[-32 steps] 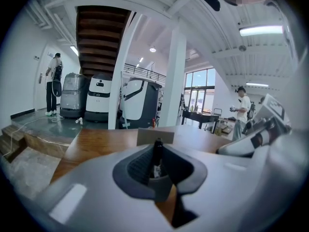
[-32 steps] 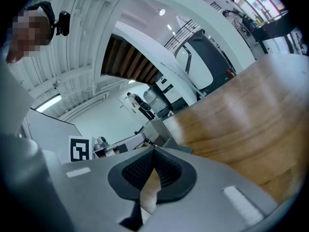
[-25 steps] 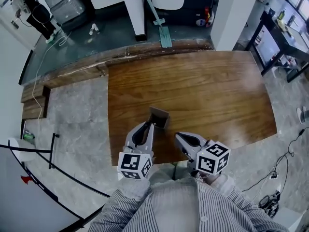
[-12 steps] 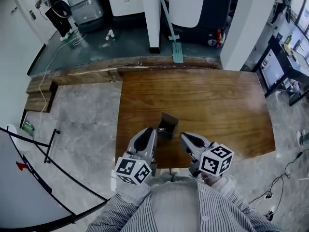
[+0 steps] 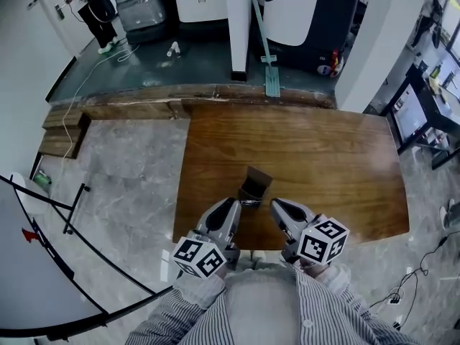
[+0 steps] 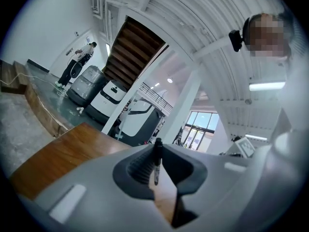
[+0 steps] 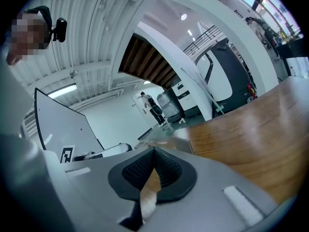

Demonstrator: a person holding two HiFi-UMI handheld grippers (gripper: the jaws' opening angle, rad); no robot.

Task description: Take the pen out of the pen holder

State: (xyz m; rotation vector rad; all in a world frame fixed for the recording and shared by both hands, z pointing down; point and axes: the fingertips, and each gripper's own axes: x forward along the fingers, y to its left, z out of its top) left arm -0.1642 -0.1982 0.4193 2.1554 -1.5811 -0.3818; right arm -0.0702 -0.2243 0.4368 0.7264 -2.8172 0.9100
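My left gripper (image 6: pixel 157 146) is nipped narrow on a slim black pen (image 6: pixel 156 164), which stands upright between the ribbed dark pads. The pen's print is too small for me to read. My right gripper (image 7: pixel 153 151) has its textured pads meeting at the tips, gripping nothing. Just beyond both grippers, the boxy brown pen holder (image 5: pixel 255 183) stands on the glossy wood-grain table (image 5: pixel 323 149).

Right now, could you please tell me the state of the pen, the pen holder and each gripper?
left gripper: shut on the pen.
pen: upright between the jaws, out of the pen holder.
pen holder: standing on the table, top open.
right gripper: shut, nothing between its jaws.
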